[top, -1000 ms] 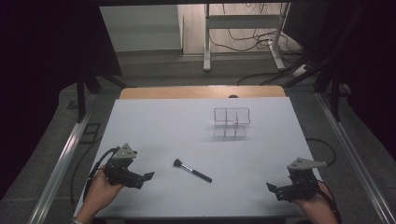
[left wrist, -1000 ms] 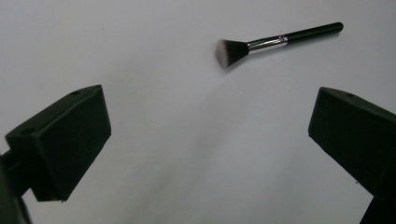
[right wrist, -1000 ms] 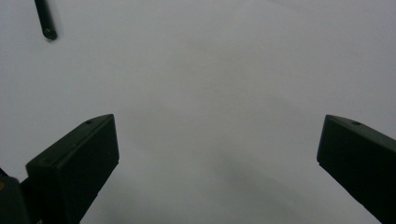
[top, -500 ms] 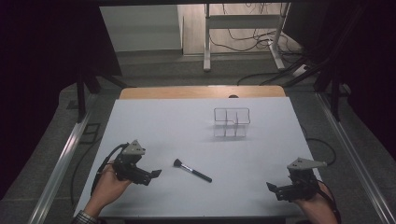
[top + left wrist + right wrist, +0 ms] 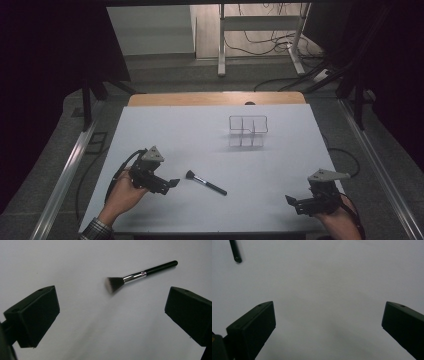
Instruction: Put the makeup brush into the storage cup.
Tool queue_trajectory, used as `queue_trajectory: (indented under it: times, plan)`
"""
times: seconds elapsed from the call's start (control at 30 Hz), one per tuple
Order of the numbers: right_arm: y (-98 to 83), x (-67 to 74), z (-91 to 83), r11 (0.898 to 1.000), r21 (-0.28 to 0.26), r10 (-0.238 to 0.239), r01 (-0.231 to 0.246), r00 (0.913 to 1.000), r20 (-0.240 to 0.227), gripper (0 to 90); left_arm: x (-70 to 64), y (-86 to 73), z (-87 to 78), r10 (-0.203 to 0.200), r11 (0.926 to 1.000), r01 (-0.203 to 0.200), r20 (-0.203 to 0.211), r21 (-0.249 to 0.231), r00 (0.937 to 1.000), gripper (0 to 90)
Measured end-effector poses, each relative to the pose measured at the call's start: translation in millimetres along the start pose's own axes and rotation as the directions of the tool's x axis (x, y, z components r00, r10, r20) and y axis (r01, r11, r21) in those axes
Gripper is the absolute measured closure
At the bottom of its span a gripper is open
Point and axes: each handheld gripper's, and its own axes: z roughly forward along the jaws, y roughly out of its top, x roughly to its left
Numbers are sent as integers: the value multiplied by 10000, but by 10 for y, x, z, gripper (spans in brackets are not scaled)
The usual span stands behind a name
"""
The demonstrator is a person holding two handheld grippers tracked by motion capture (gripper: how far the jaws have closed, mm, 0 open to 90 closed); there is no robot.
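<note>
While both wide: left tool (image 5: pixel 172 183), right tool (image 5: pixel 290 201), fluffy, glossy-handled brush (image 5: pixel 140 274).

Left claw (image 5: pixel 172 182) just beside the makeup brush (image 5: pixel 205 182) on the table (image 5: pixel 200 135).

Bare worktop (image 5: pixel 200 135) surrounds the makeup brush (image 5: pixel 206 182) on every side. The left hand-held gripper (image 5: pixel 170 183), jaws spread wide, sits just beside the brush's bristle end with nothing between them. A clear wire organizer (image 5: pixel 248 131) stands well beyond the brush, toward the far edge.
</note>
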Motion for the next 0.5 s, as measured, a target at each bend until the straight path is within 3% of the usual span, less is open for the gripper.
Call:
queue_trajectory:
  times: [0.5]
  plan:
    - [-3, -3, 4, 9999, 97, 74, -74, 10000, -28, 0, -31, 183, 135, 260, 9994, -262, 119, 219, 9996, 1]
